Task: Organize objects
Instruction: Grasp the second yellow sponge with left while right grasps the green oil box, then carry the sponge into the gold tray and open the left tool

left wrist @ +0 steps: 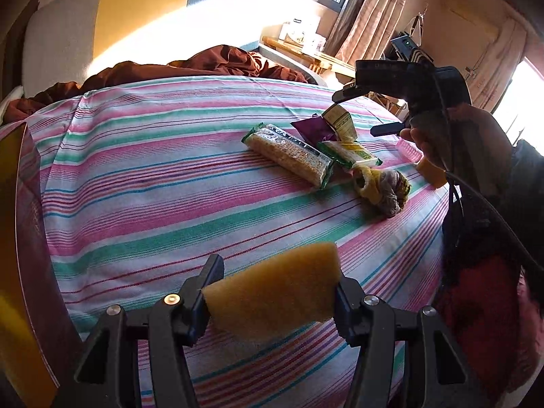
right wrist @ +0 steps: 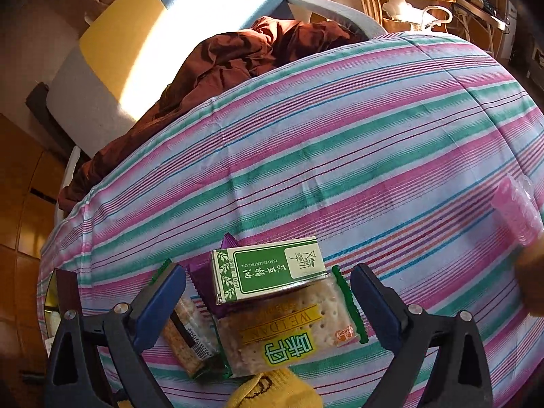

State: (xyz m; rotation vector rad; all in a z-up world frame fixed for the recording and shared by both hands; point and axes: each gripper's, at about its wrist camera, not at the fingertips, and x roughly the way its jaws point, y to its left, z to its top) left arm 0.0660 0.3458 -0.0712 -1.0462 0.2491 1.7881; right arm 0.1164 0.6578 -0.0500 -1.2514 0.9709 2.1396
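Left tool (left wrist: 272, 292) clamping one sponge (left wrist: 272, 289), two cracker packs (right wrist: 289, 333)

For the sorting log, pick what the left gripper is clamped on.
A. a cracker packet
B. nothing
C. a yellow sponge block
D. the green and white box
C: in the left wrist view the left gripper pinches the yellow sponge block between its fingers, above the striped sheet.
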